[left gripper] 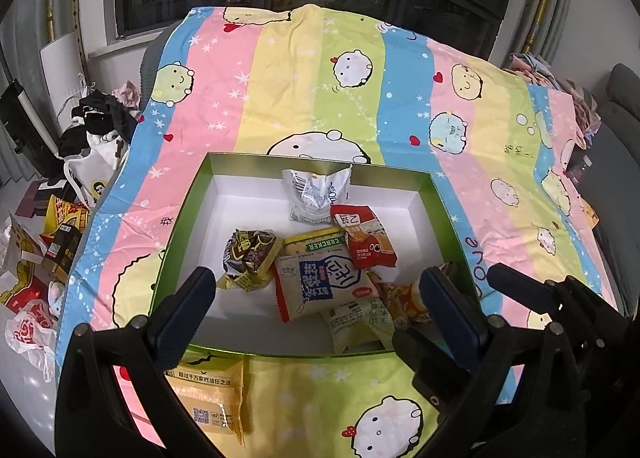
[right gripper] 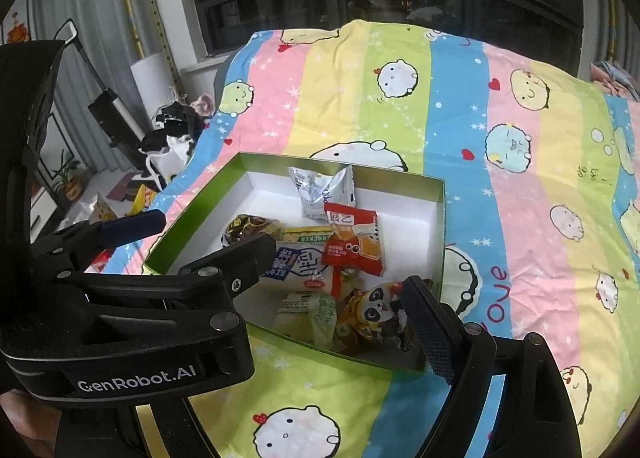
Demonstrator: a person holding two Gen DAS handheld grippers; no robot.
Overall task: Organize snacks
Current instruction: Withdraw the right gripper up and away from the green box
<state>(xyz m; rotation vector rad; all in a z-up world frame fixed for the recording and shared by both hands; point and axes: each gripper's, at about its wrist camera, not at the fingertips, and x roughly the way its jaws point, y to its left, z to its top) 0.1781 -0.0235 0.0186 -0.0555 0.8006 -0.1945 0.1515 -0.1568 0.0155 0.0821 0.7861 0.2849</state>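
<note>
**Snacks gathered in a green box on the bed**

A shallow box, green outside and white inside, sits on a bed covered by a striped cartoon sheet. Inside, from left to right, lie a dark brown-and-gold packet, a white packet with blue characters overlapping a yellow cracker packet, a crumpled silver packet standing against the far wall, and a red packet. A pale green packet lies at the near wall.

The left wrist view shows the left gripper over the near part of the box, its fingers spread wide with nothing between them. Only this view shows an orange packet lying outside the box on the sheet, below the left finger, and a litter of bags and wrappers on the floor at the far left.

The right wrist view shows the right gripper over the box's near corner, fingers also spread and holding nothing. Only here is a panda-print packet plain, in the near right corner just beside the right finger. The left gripper's body crosses this view's left side, hiding part of the dark packet.
</note>
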